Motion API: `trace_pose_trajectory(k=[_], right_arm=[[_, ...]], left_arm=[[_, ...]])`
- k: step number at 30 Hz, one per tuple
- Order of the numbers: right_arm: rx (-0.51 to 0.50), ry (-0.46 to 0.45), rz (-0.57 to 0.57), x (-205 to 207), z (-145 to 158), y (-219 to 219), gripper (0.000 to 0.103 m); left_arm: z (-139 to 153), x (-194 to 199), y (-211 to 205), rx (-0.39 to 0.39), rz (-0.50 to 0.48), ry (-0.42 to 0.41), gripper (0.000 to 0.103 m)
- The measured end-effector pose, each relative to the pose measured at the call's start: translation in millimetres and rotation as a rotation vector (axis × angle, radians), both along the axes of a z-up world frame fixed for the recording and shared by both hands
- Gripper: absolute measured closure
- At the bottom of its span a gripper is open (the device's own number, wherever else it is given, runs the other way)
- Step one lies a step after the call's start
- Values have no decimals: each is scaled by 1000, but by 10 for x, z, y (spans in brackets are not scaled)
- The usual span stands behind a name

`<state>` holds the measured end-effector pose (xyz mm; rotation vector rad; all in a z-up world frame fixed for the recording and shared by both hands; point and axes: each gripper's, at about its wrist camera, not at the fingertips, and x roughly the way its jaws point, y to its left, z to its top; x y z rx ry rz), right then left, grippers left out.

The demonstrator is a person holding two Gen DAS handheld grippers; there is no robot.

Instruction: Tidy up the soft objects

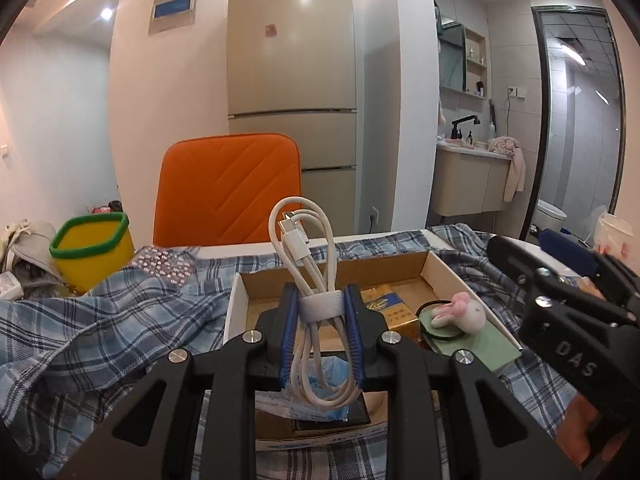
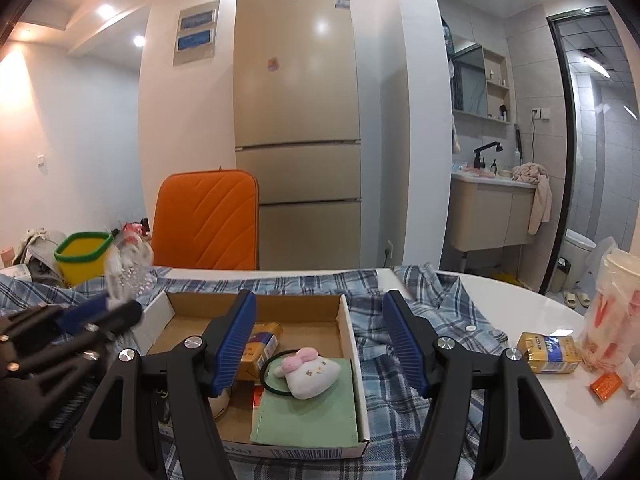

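- Coiled white charging cable, bound by a white strap, sits clamped upright between the left gripper's blue pads, just above the near end of the shallow open cardboard box. Judgement: lower it into the bare cardboard left of the gold packet before releasing, so the loops do not spring out.
- Inside that box, seen from the right wrist, the white plush bunny hair tie lies on a green cloth; the right gripper stands wide and empty above it, over the box's right wall.
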<state>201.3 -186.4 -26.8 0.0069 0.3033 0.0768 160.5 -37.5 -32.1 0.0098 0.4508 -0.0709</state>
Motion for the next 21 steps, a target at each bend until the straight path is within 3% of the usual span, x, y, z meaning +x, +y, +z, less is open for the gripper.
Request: trace_pose_trajectory(k=[3,6,16,21], right_arm=[[0,-5,-2,-26,4,0,35],[6,-10,-4,-53,20,-8,35],[7,-47,-9,-152,90,-4,35],[6,-146,-10,-382,215,-20,35]], left_arm=[[2,-50,-14,1,-3,-15,77],[16,-92,-25,11,-3,-42,33],[153,-323,16,-7,4,-155,33],[310,-547,60,-1,5,-241,33]])
